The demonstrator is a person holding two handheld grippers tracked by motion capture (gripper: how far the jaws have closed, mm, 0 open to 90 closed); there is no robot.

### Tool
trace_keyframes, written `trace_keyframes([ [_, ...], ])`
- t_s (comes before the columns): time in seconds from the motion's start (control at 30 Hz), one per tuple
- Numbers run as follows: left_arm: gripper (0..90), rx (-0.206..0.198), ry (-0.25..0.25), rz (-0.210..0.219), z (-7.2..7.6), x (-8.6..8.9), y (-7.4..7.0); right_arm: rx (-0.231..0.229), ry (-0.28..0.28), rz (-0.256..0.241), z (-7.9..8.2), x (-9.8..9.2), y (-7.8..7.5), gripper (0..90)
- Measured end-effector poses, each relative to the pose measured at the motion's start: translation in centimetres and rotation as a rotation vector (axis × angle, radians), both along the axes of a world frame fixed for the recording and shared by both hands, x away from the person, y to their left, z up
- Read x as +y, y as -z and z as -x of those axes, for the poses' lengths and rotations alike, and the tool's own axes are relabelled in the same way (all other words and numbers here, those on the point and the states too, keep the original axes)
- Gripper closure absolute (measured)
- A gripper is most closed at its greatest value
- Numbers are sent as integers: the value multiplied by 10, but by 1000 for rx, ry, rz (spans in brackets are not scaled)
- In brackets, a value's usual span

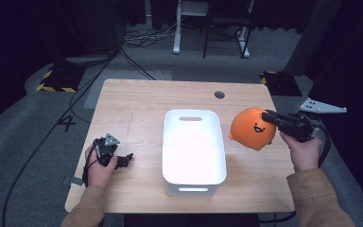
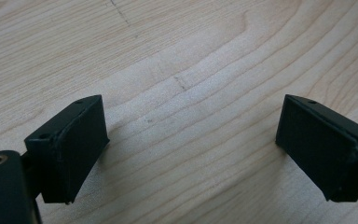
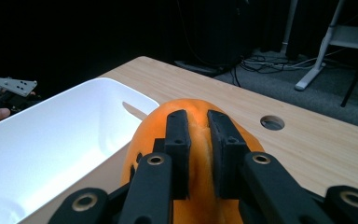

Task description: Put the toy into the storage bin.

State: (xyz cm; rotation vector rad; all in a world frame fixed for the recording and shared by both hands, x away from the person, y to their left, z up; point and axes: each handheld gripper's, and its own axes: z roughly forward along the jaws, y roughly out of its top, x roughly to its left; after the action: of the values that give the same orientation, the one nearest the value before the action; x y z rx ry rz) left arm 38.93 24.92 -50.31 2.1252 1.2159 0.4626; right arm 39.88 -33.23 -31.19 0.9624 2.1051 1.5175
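Nearest, the left gripper point(image 1: 123, 160) rests on the table point(image 1: 137, 101), jaws spread wide over bare wood. Beside it, the white bin point(image 1: 194, 182) sits empty. Beyond, the right gripper point(image 1: 268, 116) pinches the orange plush point(image 1: 250, 128), held just right of the bin's rim. Judging so, lifting seems done; placing remains, with free room above.

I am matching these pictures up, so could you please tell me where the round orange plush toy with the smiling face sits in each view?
High view: orange plush toy, right of the white plastic bin.
Left gripper view: not in it.
Right gripper view: bottom centre, pinched by the right gripper.
Shared landmark: the white bin.
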Motion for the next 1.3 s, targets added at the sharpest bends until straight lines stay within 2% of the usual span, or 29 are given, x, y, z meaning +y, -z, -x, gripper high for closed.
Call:
trace_keyframes([
  [0.17, 90, 0, 0, 0, 0, 0, 0, -18, -12, -6, 1, 1, -9, 788],
  [0.4, 90, 2, 2, -1, 0, 0, 0, -62, -87, -15, 2, 4, -23, 790],
  [0.57, 90, 4, 1, 1, 0, 0, 0, -70, -104, -12, 0, 9, -31, 790],
  [1.1, 85, 7, -2, 6, -1, 0, 0, -98, -190, -12, -12, 40, -55, 794],
  [1.3, 82, 8, 0, 8, -1, 0, 0, -105, -234, -8, -19, 61, -60, 794],
])
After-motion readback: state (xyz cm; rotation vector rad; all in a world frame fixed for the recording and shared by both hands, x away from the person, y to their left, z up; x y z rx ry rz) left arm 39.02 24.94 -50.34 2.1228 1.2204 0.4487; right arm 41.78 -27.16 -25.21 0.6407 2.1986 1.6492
